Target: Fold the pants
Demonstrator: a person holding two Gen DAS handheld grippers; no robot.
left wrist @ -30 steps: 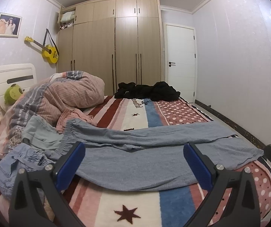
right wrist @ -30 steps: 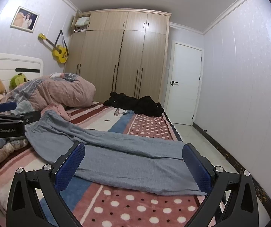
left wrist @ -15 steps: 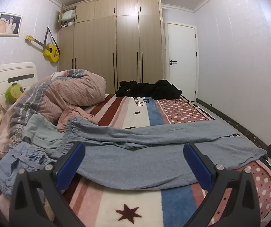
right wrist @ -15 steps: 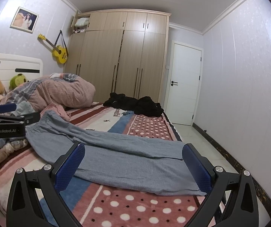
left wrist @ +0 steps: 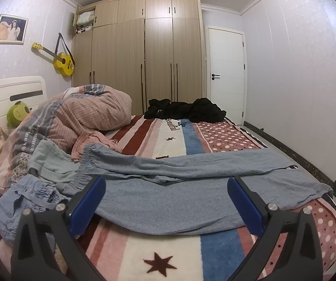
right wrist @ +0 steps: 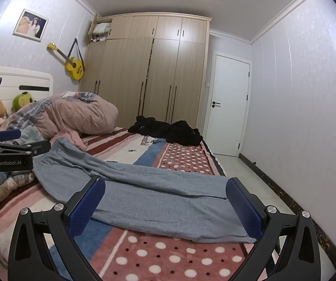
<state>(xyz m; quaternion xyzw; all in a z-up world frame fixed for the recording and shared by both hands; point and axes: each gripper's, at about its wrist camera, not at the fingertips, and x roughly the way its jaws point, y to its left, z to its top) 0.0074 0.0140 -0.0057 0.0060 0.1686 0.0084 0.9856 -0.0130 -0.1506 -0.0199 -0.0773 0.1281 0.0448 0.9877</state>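
- Left wrist view: the grey pants (left wrist: 179,194) lie spread across the near part of the bed (left wrist: 158,255), on a striped and dotted blanket, with nothing holding them.
- The left hand-held gripper (left wrist: 165,201) hovers above the near edge of the cloth, its jaws spread wide and empty.
- In the right wrist view the right hand-held gripper (right wrist: 165,206) is likewise spread wide and empty, above the leg end of the pants (right wrist: 163,201).
- Long axis: the pants run crosswise on the bed. The elastic waistband (left wrist: 85,161) points to the left, toward the bunched duvet (left wrist: 85,114), and the leg hems (left wrist: 308,182) point right, toward the bed's edge.
- One leg lies partly over the other, with a crease between them.
- The step in hand appears to be the approach for a first grasp. It would go best if each gripper came down on one end, the left at the waistband and the right at the hems, and pinched both layers together.
- Keep clear of the denim garment (left wrist: 27,196) lying just beside the waistband, so that it is not caught up.
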